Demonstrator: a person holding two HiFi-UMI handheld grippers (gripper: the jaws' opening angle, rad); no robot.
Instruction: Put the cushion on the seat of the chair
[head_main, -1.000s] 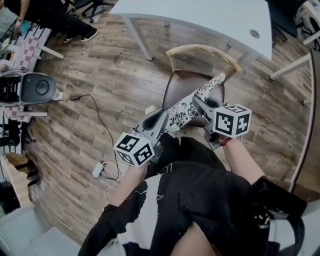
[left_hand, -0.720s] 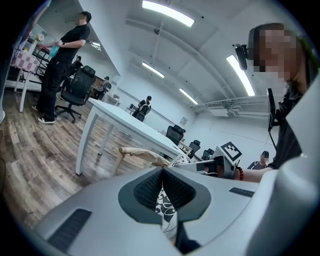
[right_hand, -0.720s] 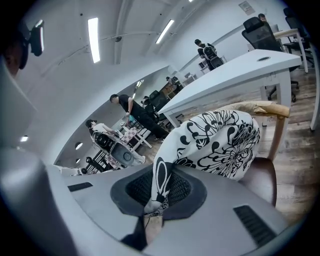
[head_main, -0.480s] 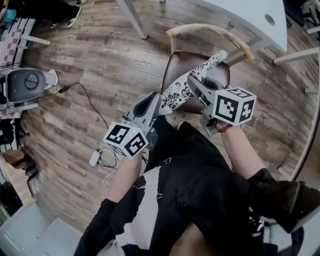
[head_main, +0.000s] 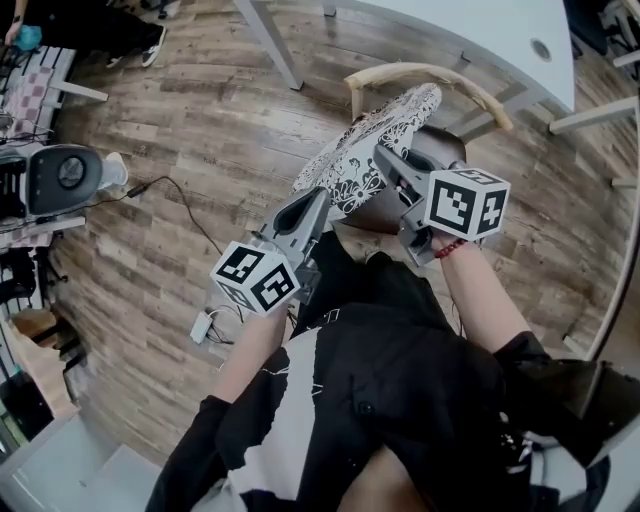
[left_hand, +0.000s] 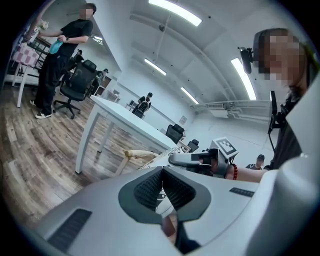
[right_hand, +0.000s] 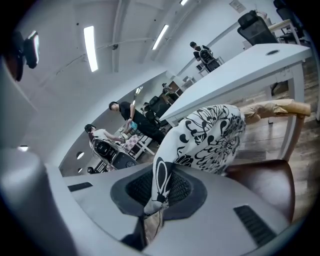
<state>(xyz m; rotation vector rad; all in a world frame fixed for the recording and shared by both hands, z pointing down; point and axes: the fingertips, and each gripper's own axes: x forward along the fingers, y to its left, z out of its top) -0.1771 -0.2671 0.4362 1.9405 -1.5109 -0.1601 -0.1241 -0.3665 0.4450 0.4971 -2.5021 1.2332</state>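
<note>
Head view is showing the carrying step: the cushion (head_main: 365, 150) is hanging tilted above the chair's seat (head_main: 442, 150), not yet resting on it. The left gripper (head_main: 317, 203) is clamping its 7 o'clock edge and the right gripper (head_main: 386, 161) its 4 o'clock edge, both jaw pairs closing on fabric. Next, I judge, both hands should be levelling and lowering it toward 1 o'clock onto the seat before releasing.

Black-and-white patterned cushion (head_main: 365, 150) tilted above brown chair seat (head_main: 443, 150)
</note>
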